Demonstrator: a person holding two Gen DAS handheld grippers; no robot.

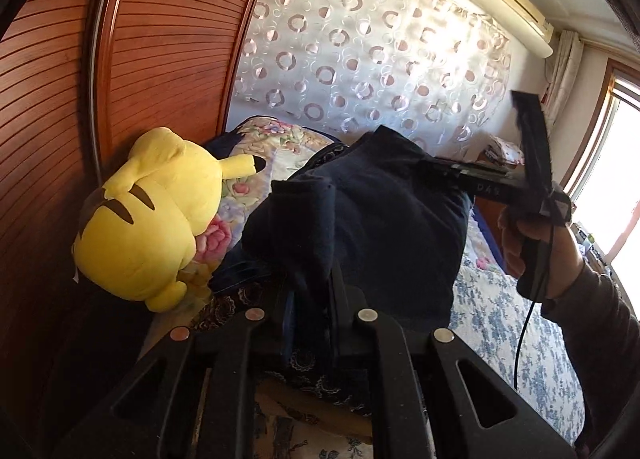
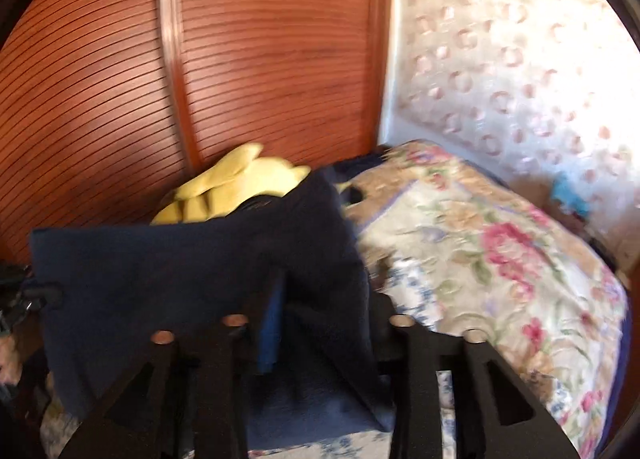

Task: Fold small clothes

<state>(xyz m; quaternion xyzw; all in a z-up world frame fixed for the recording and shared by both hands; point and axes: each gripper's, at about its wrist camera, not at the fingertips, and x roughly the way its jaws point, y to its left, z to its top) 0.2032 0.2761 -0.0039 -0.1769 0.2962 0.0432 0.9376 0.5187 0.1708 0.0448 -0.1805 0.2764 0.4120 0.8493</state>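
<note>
A dark navy garment (image 1: 380, 227) hangs bunched above the bed. My left gripper (image 1: 314, 291) is shut on its lower edge, the cloth pinched between the near-closed fingers. My right gripper (image 1: 430, 171), held by a hand (image 1: 536, 243), reaches in from the right with its tips at the garment's upper right part. In the blurred right wrist view the garment (image 2: 160, 271) spreads across the front. There my right gripper (image 2: 324, 299) has its jaws apart, with a fold of cloth lying loosely between them.
A yellow plush toy (image 1: 152, 219) (image 2: 240, 187) lies on the bed against the slatted wooden wardrobe (image 1: 160, 59). A floral quilt (image 1: 512, 323) (image 2: 480, 259) covers the bed. A circle-patterned curtain (image 1: 360, 51) hangs behind, with a window (image 1: 616, 163) at the right.
</note>
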